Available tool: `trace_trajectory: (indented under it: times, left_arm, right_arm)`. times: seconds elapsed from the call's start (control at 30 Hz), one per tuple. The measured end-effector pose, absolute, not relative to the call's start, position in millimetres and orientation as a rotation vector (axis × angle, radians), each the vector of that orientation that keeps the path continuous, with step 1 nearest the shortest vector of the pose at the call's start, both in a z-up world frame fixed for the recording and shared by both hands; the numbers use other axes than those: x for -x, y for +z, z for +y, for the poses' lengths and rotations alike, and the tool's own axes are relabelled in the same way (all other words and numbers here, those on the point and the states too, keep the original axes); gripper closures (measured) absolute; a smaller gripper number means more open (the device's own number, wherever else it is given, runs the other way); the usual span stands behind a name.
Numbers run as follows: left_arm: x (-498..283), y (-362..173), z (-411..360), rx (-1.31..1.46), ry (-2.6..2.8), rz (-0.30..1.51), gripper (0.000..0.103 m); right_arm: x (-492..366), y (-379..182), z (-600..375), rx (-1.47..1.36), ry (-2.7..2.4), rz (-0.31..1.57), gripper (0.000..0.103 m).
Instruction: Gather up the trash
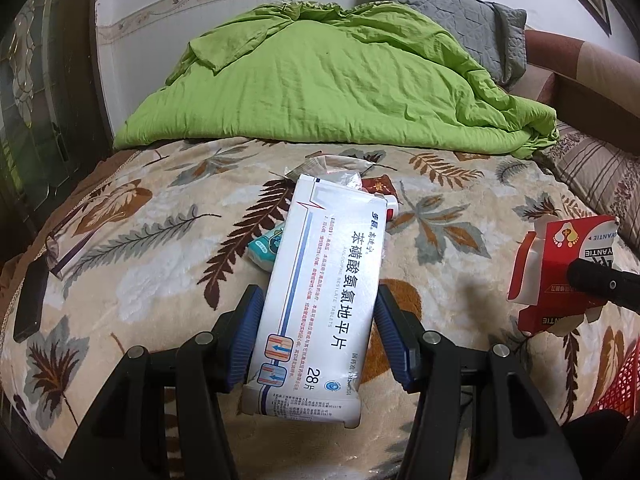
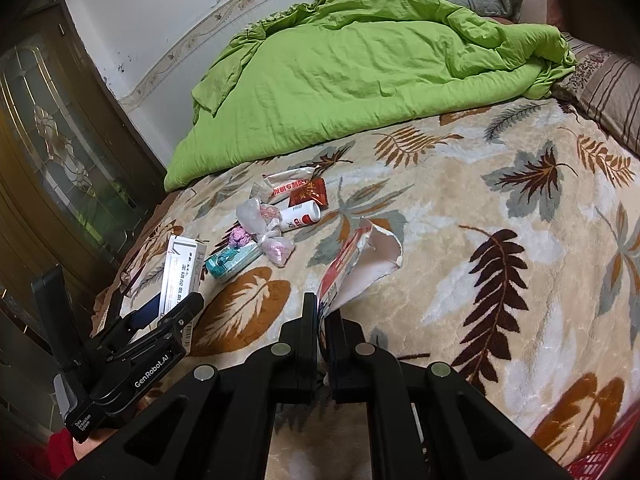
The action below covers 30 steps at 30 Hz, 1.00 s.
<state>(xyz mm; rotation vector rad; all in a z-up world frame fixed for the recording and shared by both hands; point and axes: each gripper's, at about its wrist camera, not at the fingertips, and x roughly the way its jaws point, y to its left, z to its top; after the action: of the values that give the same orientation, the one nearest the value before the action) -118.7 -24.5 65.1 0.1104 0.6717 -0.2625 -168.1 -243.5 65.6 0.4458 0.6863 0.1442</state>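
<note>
Your left gripper (image 1: 318,340) is clamped on the long white tablet box (image 1: 320,292), its blue pads pressed against the two long sides. Your right gripper (image 2: 322,320) is pinched together on the torn red-and-white carton (image 2: 360,256), which juts up and away from the fingertips.

Beyond the white box lies the rest of the trash in a loose heap on the bed: a teal tissue pack (image 2: 230,260) nearest, a crumpled purple scrap (image 2: 239,237) just behind it, knotted clear plastic bags (image 2: 264,226) with pink bits inside, a small white bottle (image 2: 300,216) with a red label lying on its side, a dark red sachet (image 2: 308,192) and a white wrapper (image 2: 286,184) farthest out. Nothing lies between your grippers and that heap.

At the near right corner you can see the edge of a red mesh basket (image 2: 604,456); what it holds is out of view.

Glasses (image 1: 54,246) and a dark phone (image 1: 30,300) lie at the bed's left edge. The bed wears a plush leaf-print blanket (image 2: 480,220), with a bunched green duvet (image 2: 360,72) across the far side, a grey quilted pillow (image 1: 452,20) behind it and a striped pillow (image 2: 608,88) at the right. A white wall (image 2: 140,8) and a dark wooden door with patterned glass (image 2: 52,140) stand at the left.
</note>
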Motion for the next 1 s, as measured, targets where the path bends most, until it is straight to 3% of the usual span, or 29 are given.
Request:
trace_trajectory:
  times: [1.0]
  left_arm:
    - [121.5,66.9,-30.2,-0.139,-0.285,0.659,0.047]
  right_arm:
    - [168.1,66.0,-244.2,-0.447,0.144,0.685,0.098]
